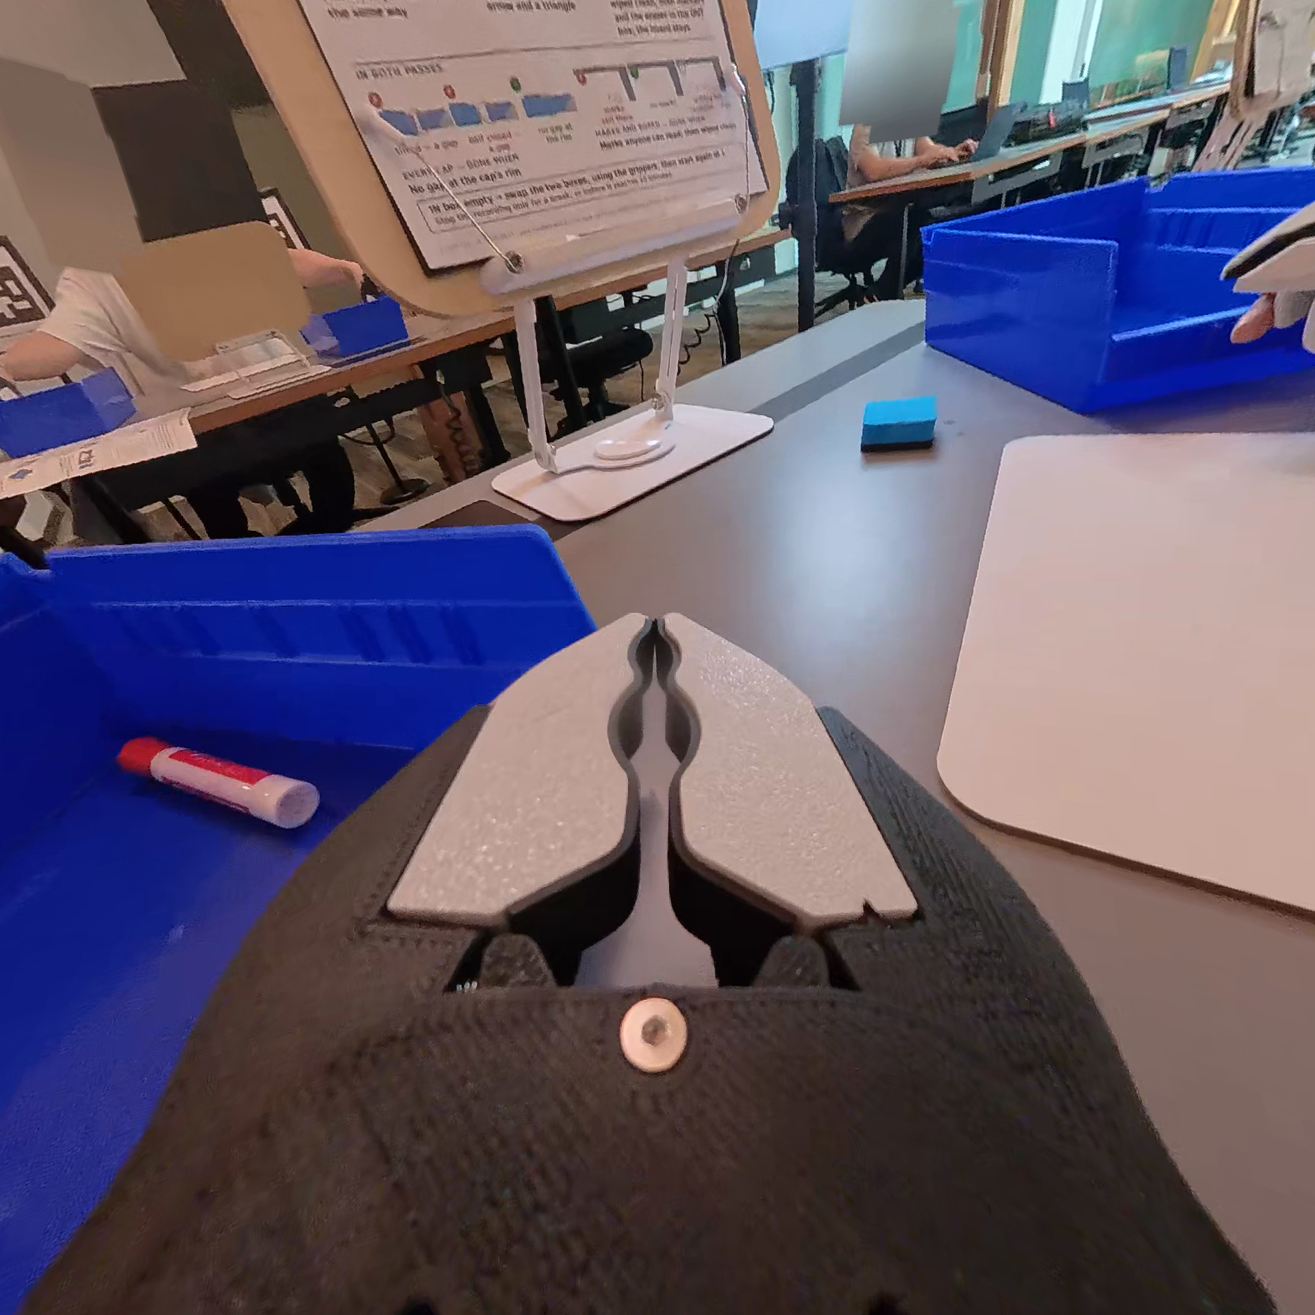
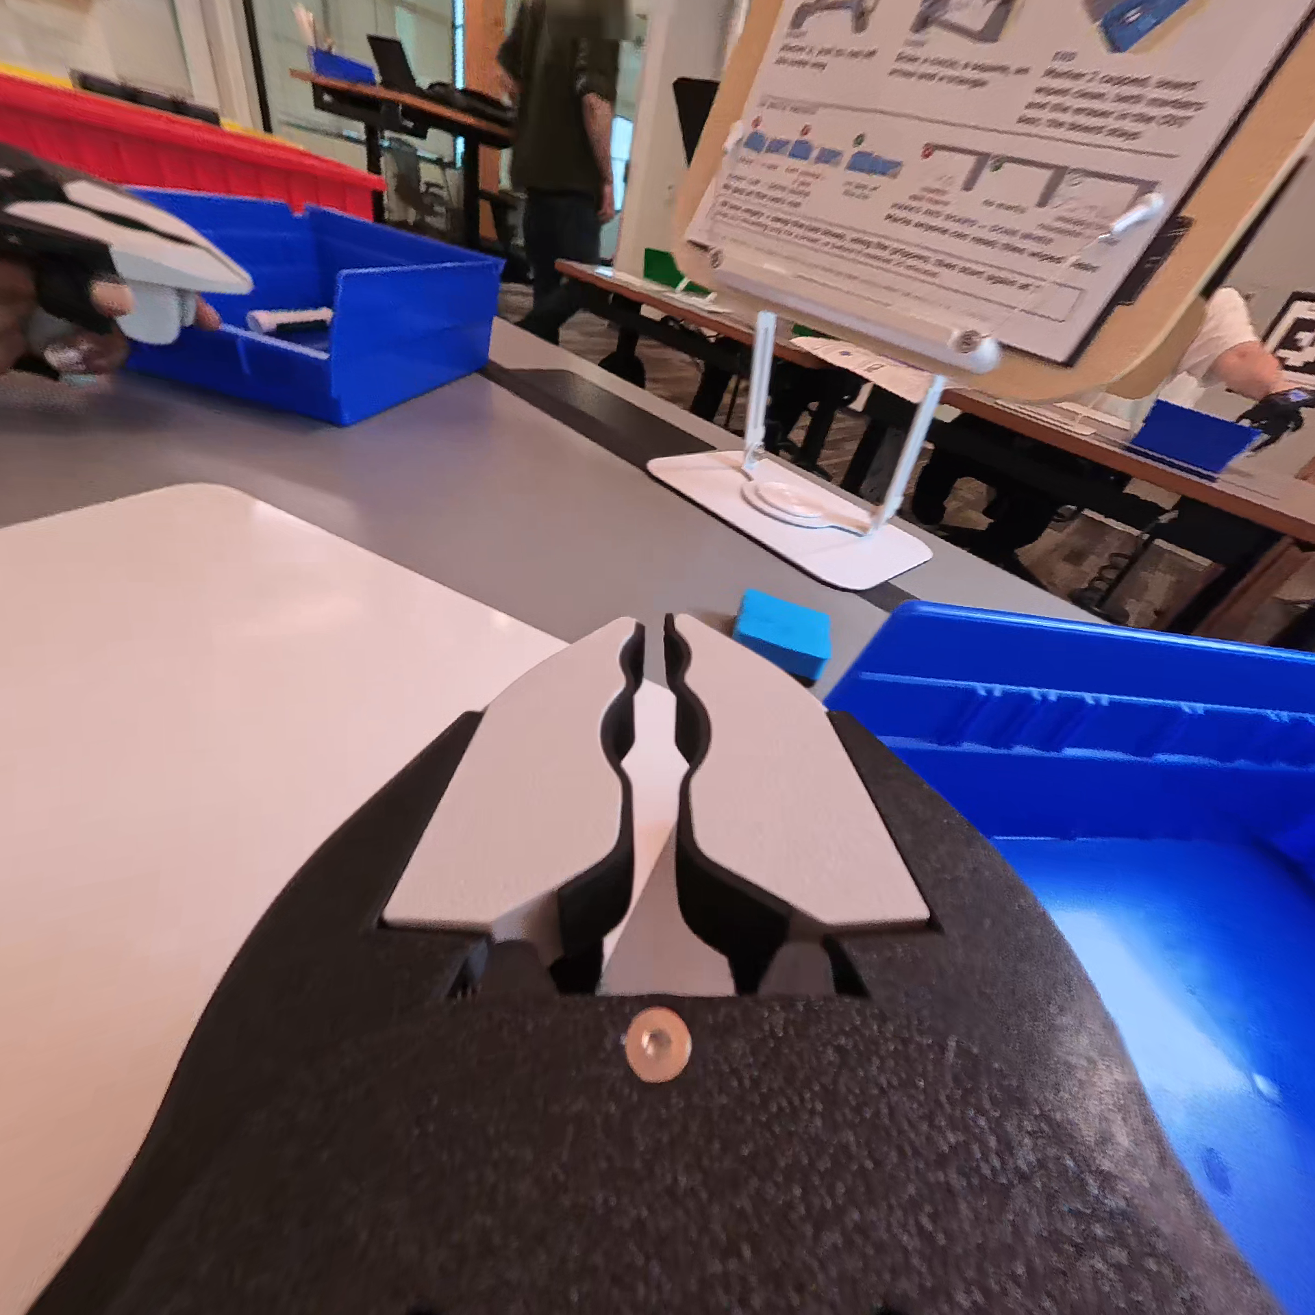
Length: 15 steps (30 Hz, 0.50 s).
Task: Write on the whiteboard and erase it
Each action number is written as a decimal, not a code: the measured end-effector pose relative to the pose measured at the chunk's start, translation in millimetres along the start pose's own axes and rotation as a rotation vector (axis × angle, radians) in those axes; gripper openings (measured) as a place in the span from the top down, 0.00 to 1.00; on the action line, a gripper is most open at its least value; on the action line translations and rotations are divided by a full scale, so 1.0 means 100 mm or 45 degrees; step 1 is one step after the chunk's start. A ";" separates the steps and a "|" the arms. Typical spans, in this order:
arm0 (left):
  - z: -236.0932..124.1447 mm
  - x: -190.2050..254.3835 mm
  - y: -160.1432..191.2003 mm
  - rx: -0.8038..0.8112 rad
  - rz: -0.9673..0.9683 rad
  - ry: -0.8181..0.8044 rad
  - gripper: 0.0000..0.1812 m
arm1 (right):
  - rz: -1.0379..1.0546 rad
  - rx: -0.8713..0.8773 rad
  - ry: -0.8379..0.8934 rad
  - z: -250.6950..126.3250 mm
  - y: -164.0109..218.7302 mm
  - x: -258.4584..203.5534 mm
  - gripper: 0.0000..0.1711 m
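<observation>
1. The grey tabletop (image 1: 818, 569) carries everything here; a dark strip runs across its far part
2. The whiteboard (image 2: 213, 676) lies flat on the tabletop between the two bins, its surface blank; in the left wrist view it sits to the right of the left gripper, in the right wrist view under and to the left of the right gripper
3. A blue bin (image 1: 213, 640) sits at the left edge of the tabletop, just beside the left gripper, its near wall partly hidden by the gripper body
4. A second blue bin (image 2: 1103, 747) sits at the right, just beside the right gripper; what shows of its floor is bare
5. A document stand (image 1: 626, 455) with a white base holds a tilted board with a printed instruction sheet, behind the whiteboard at the far tabletop edge
6. A blue eraser (image 1: 898, 423) with a dark underside rests on the tabletop between the stand and the whiteboard's far corner, apart from both
7. A marker (image 1: 217, 781) with a red cap and white barrel lies on its side on the floor of the left bin, touched by nothing
8. The left gripper (image 1: 658, 626) has its fingertips meeting, nothing between them
9. The right gripper (image 2: 655, 626) shows a narrow slit between its fingertips and holds nothing; it hovers over the whiteboard's right edge
</observation>
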<state>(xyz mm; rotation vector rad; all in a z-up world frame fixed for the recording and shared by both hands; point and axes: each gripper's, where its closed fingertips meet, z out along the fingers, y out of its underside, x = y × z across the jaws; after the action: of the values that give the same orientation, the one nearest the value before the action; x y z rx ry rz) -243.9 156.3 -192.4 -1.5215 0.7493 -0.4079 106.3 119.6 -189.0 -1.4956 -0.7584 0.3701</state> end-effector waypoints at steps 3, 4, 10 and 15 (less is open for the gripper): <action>0.02 0.05 0.02 -0.004 0.008 0.025 1.00 | -0.001 0.006 -0.046 0.03 -0.02 -0.11 0.93; 0.03 0.05 0.01 -0.003 0.008 0.026 1.00 | -0.009 0.007 -0.043 0.03 -0.03 -0.12 0.92; -0.01 -0.08 -0.04 -0.025 0.036 -0.079 1.00 | -0.004 0.012 0.025 -0.02 -0.03 -0.02 0.91; -0.06 -0.41 -0.28 -0.022 0.096 -0.247 1.00 | -0.036 0.000 0.073 -0.01 0.01 0.03 0.91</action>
<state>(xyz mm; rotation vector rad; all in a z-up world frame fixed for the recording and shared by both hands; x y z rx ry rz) -271.1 178.1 -156.4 -1.5189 0.6565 -0.1942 109.5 121.0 -188.6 -1.4880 -0.7337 0.3046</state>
